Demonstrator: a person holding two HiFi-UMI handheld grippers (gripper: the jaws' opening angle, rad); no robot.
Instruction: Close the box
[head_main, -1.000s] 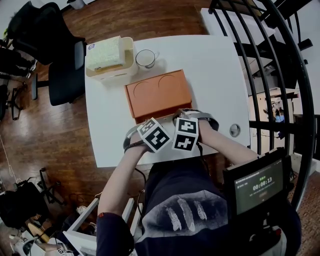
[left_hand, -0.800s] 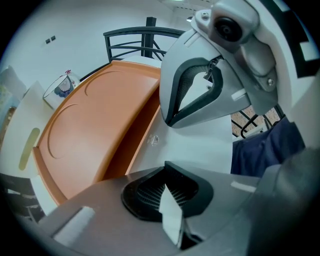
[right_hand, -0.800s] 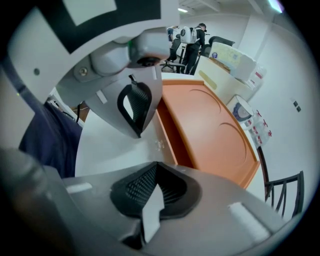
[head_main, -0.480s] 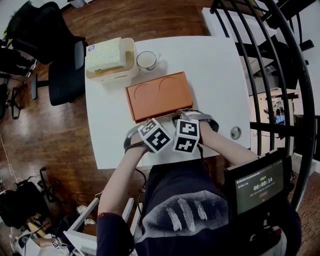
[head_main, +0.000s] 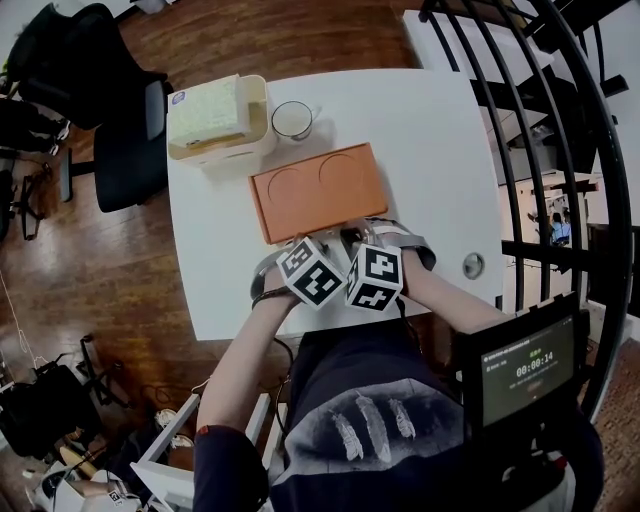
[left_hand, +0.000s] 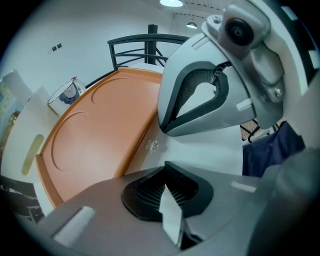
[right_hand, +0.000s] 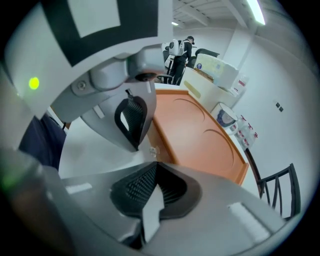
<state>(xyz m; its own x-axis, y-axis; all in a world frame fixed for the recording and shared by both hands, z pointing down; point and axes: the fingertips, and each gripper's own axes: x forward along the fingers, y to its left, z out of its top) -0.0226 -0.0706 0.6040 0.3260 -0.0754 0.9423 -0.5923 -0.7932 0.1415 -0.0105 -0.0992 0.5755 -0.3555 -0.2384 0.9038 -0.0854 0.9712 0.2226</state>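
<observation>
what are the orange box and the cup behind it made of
The box looks like moulded plastic, matt orange: smooth skin, two circles pressed into its lid. The cup seems clear plastic or glass, since its wall is see-through; which, I cannot tell.

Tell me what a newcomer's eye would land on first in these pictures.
The orange box stands out, lying flat at the middle of the white table, its lid marked with two rings. At its near edge the left gripper and right gripper sit side by side, jaws apart and empty. Behind the box stand a cream container and a glass cup.
</observation>
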